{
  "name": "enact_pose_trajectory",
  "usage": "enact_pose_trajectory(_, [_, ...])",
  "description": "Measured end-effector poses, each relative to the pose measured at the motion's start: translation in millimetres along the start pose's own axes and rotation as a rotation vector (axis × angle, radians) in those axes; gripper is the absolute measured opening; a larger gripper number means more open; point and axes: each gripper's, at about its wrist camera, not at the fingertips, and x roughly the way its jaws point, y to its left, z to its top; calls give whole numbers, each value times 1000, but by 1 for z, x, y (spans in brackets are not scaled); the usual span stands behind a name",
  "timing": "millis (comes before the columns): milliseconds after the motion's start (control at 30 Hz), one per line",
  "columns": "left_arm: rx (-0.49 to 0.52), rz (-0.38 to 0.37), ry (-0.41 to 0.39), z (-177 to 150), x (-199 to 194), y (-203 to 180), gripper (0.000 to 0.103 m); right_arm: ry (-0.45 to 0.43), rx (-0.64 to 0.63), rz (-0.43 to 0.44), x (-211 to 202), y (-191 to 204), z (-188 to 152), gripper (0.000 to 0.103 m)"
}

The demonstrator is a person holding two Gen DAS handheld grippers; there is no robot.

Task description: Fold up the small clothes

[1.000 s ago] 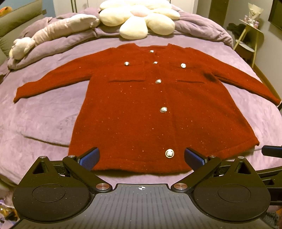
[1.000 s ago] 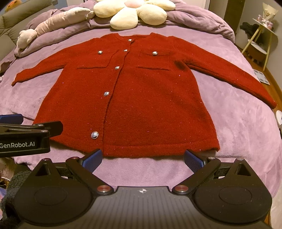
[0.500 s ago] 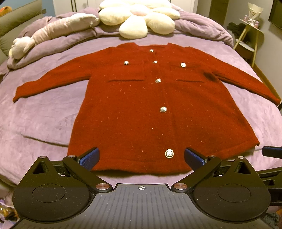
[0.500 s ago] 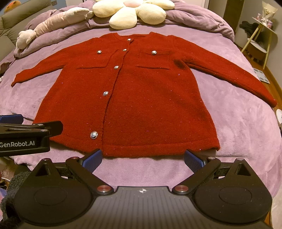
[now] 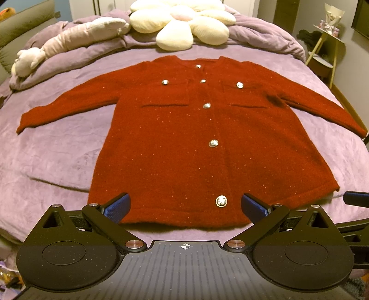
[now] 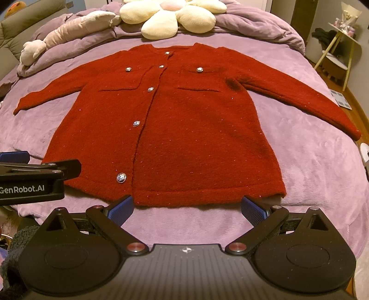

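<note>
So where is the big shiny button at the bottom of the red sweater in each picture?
Left wrist view: bottom button sits low, right of centre, between the open left gripper fingers.
Right wrist view: it sits lower left, above the left finger.
Shared landmark: flower pillow, top centre.

Cardigan (image 5: pixel 184 147): fuzzy red knit with glitter flecks, shiny metal buttons (image 5: pixel 221 201). Blanket (image 5: pixel 57 157): soft purple plush. Flower cushion (image 5: pixel 182 23): ribbed cream cloth. Gripper pads (image 6: pixel 121 210): textured blue rubber, matt black plastic arms.
</note>
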Motion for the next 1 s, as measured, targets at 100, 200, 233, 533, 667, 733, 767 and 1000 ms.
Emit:
enact_pose_trajectory(100, [-1,0,0,0,1,0,103,-1,0,0,0,0,0,99])
enact_pose_trajectory(200, [0,0,-1,0,0,0,103,-4,-1,1,-1,-1,0,99])
enact_pose_trajectory(233, [0,0,-1,0,0,0,103,-6,-2,1,-1,-1,0,99])
enact_pose_trajectory(533, [-2,-1,0,0,1,1,103,-10,0,1,-1,-1,0,99])
enact_pose_trajectory(667, [-2,0,1,0,1,2,103,-11,1,4,-1,-1,0,99])
enact_pose_trajectory(733, [-4,0,0,0,2,2,103,-13,1,5,-1,-1,0,99])
enact_pose_trajectory(767, [-5,0,1,0,2,2,103,-14,2,5,-1,-2,0,99])
enact_pose_trajectory(1000, [-9,1,2,0,3,1,103,-15,6,7,0,-3,0,99])
